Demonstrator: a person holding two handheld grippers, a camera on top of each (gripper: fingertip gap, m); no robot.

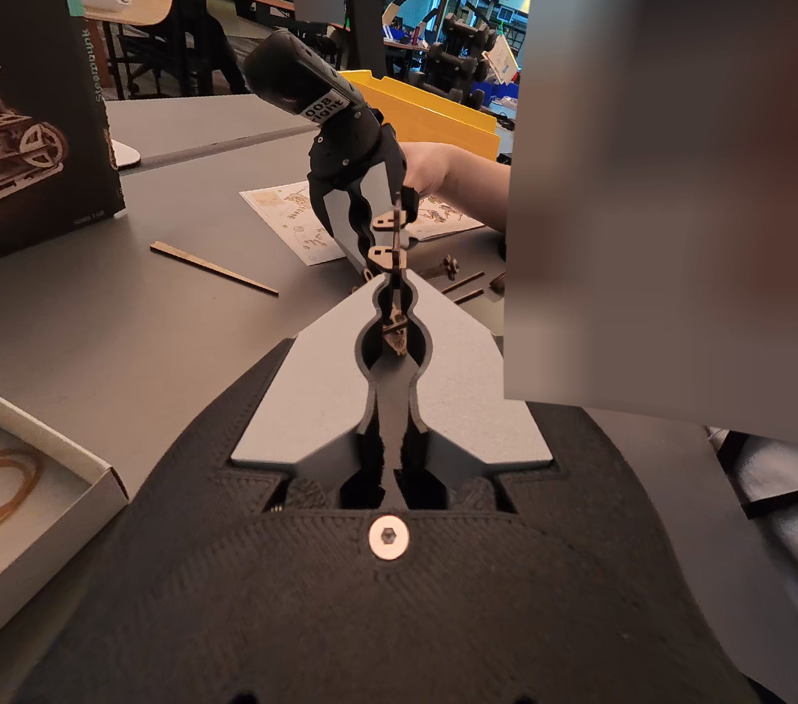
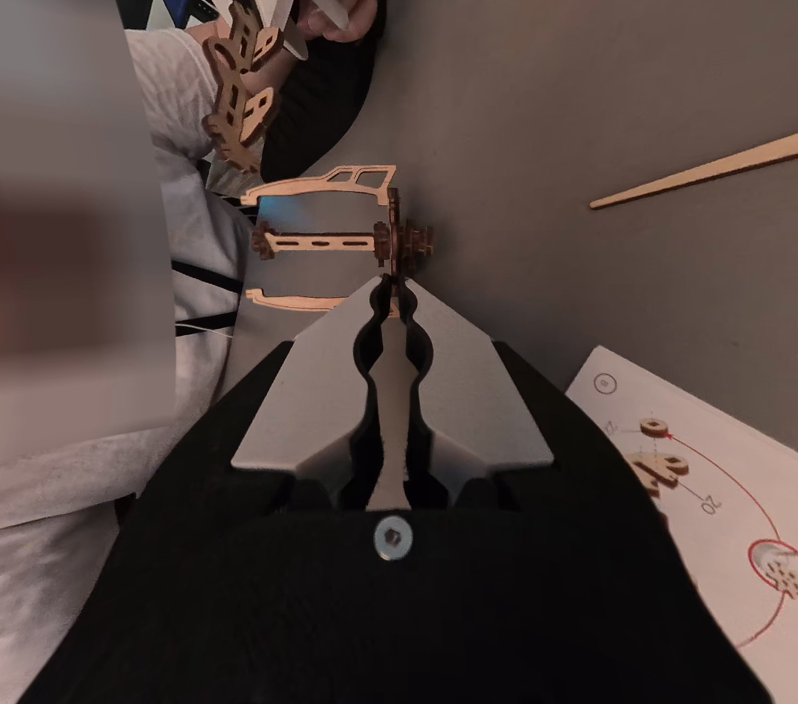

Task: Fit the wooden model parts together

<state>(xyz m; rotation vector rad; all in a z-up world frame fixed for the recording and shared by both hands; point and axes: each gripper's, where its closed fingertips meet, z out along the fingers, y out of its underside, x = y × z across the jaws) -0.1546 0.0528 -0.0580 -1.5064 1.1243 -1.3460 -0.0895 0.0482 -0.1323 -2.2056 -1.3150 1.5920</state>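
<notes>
My left gripper (image 1: 394, 286) is shut on a narrow wooden strip with two side tabs (image 1: 386, 238), which sticks out past its tips. The strip (image 2: 242, 91) and the left gripper (image 2: 248, 13) also show at the upper left of the right wrist view. My right gripper (image 2: 391, 279) is shut on the end plate of a wooden frame assembly (image 2: 324, 242), which has two curved side arms and a slotted axle with small gears. In the left wrist view the right gripper (image 1: 365, 267) comes down from above, close behind the strip. Strip and frame are close together but apart.
A grey table (image 1: 151, 337) carries the dark kit box (image 1: 43, 100), an instruction sheet (image 1: 293, 216), a long wooden stick (image 1: 216, 268), loose wooden bits (image 1: 449, 266) and a white box with rubber bands (image 1: 52, 489). A yellow bin (image 1: 432, 108) stands behind. The instruction sheet (image 2: 691, 489) lies at the right. The left gripper's tips are roughly 11 cm from the right gripper's.
</notes>
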